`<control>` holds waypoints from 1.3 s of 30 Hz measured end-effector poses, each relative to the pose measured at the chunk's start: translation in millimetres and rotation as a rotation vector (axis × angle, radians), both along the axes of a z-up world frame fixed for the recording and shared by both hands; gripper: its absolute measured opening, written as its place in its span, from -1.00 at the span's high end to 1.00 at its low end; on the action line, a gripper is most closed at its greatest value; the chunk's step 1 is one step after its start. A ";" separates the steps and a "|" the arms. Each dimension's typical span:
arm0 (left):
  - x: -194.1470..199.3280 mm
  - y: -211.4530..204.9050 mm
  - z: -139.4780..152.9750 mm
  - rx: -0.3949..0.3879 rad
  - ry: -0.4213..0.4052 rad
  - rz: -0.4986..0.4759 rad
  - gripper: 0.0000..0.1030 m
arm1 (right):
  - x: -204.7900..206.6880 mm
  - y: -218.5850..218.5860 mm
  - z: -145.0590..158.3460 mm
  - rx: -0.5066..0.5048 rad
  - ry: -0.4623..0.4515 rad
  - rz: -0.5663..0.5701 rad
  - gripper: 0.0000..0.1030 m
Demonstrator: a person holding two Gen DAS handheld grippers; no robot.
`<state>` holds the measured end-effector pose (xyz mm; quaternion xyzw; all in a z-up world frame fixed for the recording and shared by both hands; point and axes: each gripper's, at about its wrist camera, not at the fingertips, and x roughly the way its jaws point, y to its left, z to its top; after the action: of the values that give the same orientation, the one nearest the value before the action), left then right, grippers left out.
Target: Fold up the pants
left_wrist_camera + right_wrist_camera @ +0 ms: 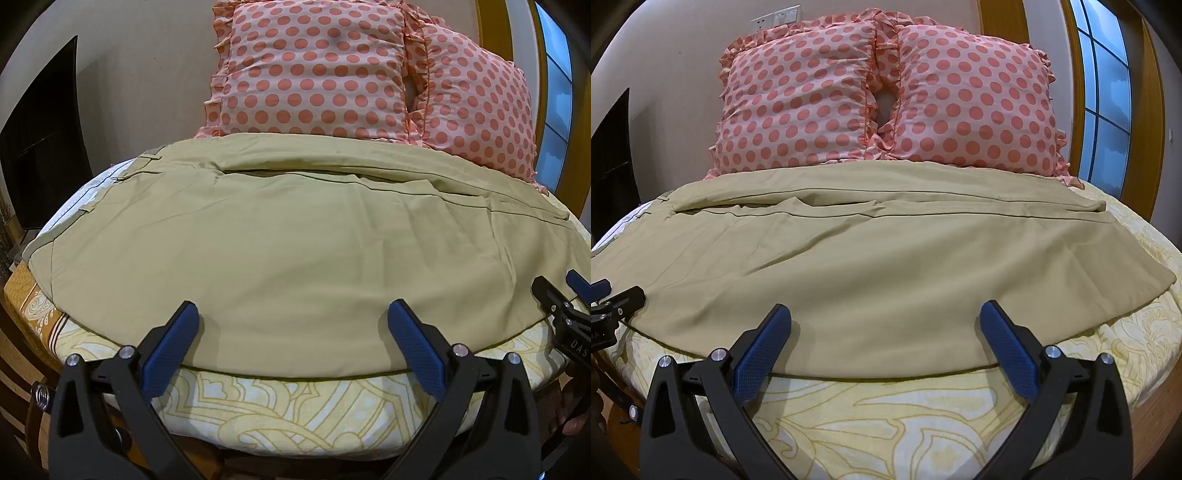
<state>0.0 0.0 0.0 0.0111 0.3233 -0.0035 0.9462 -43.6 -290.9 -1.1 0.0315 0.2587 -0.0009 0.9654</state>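
Both claws gape wide over the near hem.
Left gripper [291, 317] and right gripper [884, 317] hold nothing; khaki pants [280, 236] lie flat across the patterned bedsheet [886, 424], below polka-dot pillows [886, 99].

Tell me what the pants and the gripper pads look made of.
Pants: thin matte woven cloth, probably cotton or a blend; it lies in soft creases with stitched seams. Pads on the left gripper: blue, likely rubber, given the fine grid texture.

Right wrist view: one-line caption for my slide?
Open right tongs poised over the near edge of khaki pants spread across the bed, polka-dot pillows behind.
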 end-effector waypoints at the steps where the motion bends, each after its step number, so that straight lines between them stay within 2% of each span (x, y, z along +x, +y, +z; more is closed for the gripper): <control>1: 0.0 0.1 0.0 -0.001 0.000 0.000 -0.96 | 0.0 0.0 0.1 0.000 0.000 0.000 -0.97; 39: -0.9 0.2 0.8 0.000 -0.017 -0.001 -0.96 | 1.2 -0.5 1.5 -0.001 0.004 0.004 -0.97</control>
<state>-0.9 0.2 0.8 0.0114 0.3153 -0.0038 0.9489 -42.5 -291.4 0.4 0.0303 0.2606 0.0008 0.9650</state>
